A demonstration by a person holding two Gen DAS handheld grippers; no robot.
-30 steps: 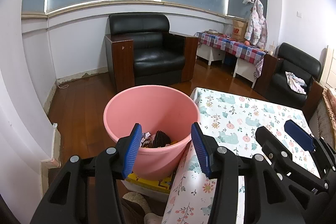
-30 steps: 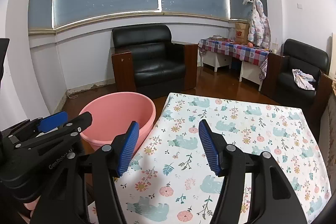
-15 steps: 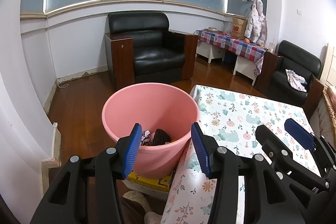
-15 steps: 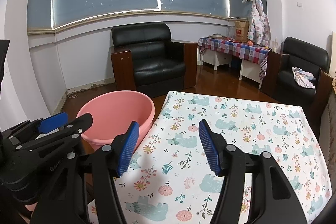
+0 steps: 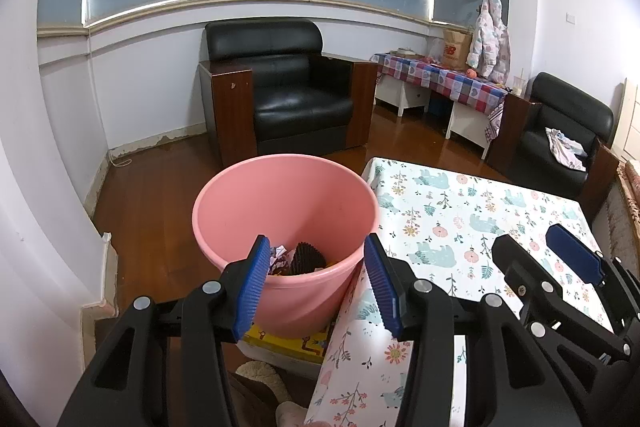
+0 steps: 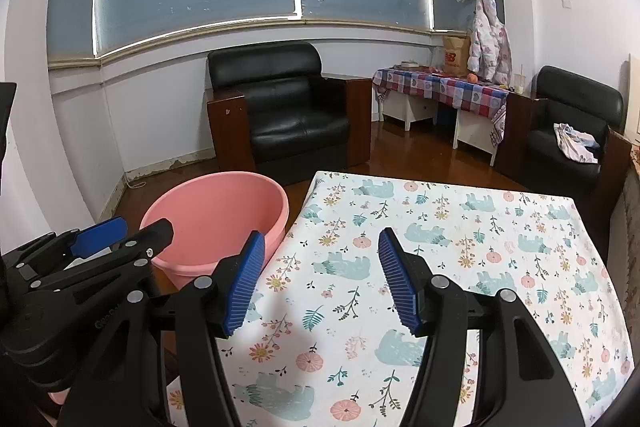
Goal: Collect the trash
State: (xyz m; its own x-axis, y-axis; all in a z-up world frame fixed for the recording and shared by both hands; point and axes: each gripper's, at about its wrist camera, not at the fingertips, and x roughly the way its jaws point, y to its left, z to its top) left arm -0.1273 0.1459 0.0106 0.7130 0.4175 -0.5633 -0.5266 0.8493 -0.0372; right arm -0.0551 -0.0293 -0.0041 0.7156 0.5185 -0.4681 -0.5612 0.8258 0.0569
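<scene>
A pink bucket (image 5: 286, 195) stands on the floor at the left edge of the table (image 5: 460, 211). Crumpled wrappers and a dark paper cup (image 5: 306, 259) lie at its bottom. My left gripper (image 5: 316, 281) hovers over the bucket's near rim, open, nothing between its blue pads. My right gripper (image 6: 320, 281) hangs open above the table's flowered cloth (image 6: 440, 247), also empty. In the right wrist view the bucket (image 6: 216, 211) sits left of the table and the left gripper (image 6: 100, 235) shows at the lower left. The right gripper (image 5: 568, 259) appears at the lower right of the left wrist view.
A black armchair (image 5: 276, 91) stands behind the bucket against the wall. A side table with a checked cloth (image 5: 440, 79) and a second black chair (image 5: 560, 131) are at the back right. A yellow box (image 5: 280, 341) lies under the bucket. Wooden floor surrounds the table.
</scene>
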